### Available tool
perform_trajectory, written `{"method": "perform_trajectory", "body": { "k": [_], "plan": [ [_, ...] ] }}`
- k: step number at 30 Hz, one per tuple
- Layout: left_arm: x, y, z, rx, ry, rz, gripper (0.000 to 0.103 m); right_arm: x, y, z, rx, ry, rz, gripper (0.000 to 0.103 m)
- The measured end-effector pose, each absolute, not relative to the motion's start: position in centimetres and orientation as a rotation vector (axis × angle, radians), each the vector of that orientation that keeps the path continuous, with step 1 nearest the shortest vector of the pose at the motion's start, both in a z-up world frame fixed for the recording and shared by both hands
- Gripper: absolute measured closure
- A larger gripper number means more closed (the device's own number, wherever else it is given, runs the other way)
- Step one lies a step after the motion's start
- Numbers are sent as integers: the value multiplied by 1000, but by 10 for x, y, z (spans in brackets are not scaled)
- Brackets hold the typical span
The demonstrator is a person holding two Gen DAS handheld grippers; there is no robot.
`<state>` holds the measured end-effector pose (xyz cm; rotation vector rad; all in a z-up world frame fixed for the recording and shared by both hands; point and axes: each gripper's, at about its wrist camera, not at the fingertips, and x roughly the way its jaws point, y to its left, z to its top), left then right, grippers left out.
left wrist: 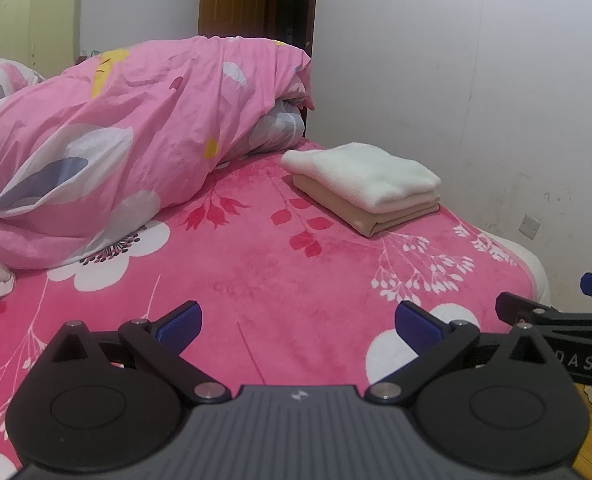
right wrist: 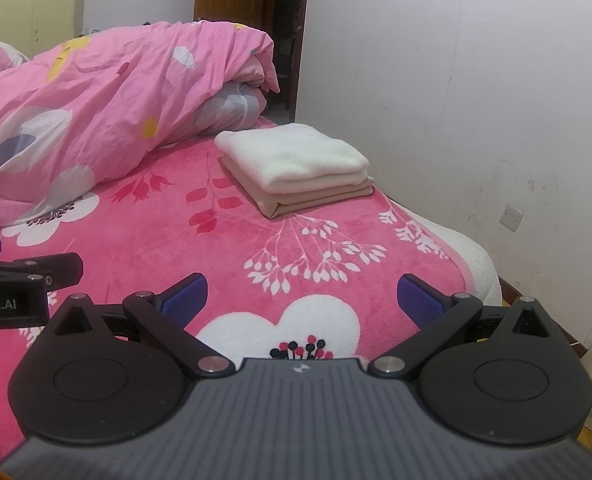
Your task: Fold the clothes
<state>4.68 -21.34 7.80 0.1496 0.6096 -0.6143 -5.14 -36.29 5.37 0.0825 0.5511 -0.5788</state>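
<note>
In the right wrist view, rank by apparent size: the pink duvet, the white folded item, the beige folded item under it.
1. Pink duvet, by far the largest.
2. White folded item.
3. Beige folded item; mostly covered by the white one, so true size is unsure.

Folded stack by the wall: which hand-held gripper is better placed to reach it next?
Right, probably. The folded stack sits closer and more centred ahead of the right hand-held gripper; from the left hand-held gripper it lies off to the right. Both are open.

towel (left wrist: pixel 359 170) on folded cloth (left wrist: pixel 375 216) | both on blanket (left wrist: pixel 256 272) | duvet (left wrist: pixel 116 140) left
</note>
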Motion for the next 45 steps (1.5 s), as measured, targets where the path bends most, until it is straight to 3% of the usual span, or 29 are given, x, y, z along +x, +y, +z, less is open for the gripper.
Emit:
{"method": "perform_trajectory", "body": {
  "k": [45],
  "plan": [
    [49, -210, 82, 149, 604, -601, 0, -48, -360, 54, 84, 551, -566, 1]
  ]
}}
